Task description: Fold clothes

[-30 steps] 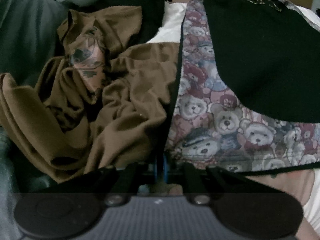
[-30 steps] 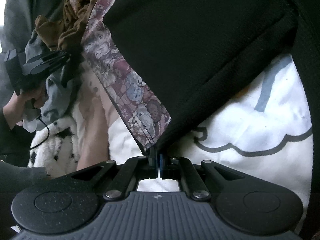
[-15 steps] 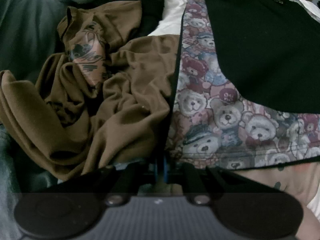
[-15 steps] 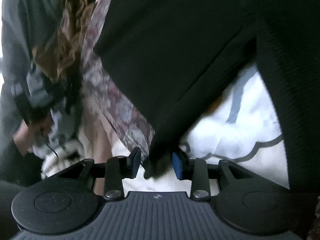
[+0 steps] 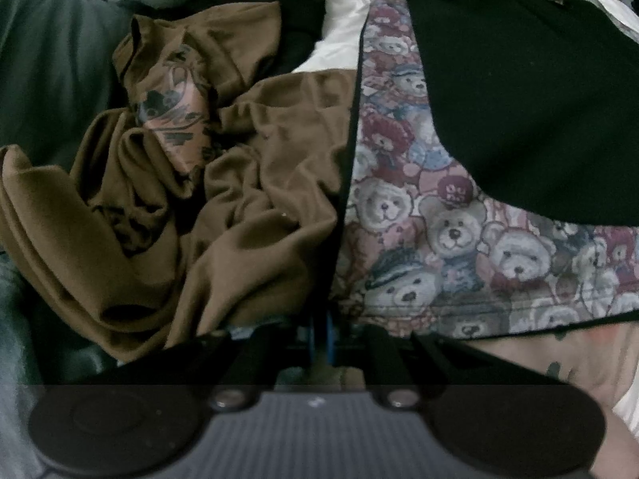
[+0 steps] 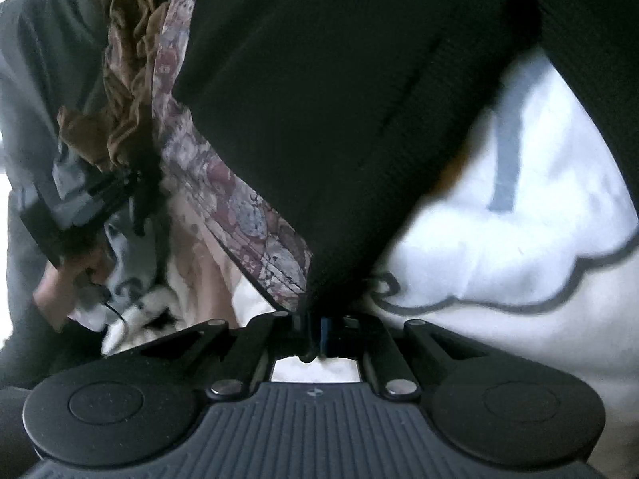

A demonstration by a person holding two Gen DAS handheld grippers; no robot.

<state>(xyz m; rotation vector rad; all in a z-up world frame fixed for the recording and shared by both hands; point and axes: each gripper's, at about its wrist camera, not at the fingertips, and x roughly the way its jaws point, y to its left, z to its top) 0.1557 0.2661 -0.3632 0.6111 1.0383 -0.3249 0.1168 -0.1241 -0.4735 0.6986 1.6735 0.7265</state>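
Note:
A garment with a teddy-bear print (image 5: 419, 239) and a black knit panel (image 5: 519, 99) is stretched between both grippers. My left gripper (image 5: 321, 335) is shut on the print's lower corner by its dark edge. In the right wrist view the black knit (image 6: 339, 99) and a strip of bear print (image 6: 239, 199) run down to my right gripper (image 6: 315, 331), which is shut on the corner where they meet. The left gripper (image 6: 135, 195) and the hand (image 6: 64, 275) holding it show at the left of that view.
A crumpled brown garment (image 5: 219, 219) lies left of the bear print, with dark grey-green fabric (image 5: 52, 60) behind it. White cloth with a grey cloud outline (image 6: 519, 259) lies under the black knit. Bare skin of a person (image 5: 559, 359) shows at the lower right.
The right gripper opened around the black corner half a second ago and has shut on it again, rolling a little. The left gripper kept its grip and place.

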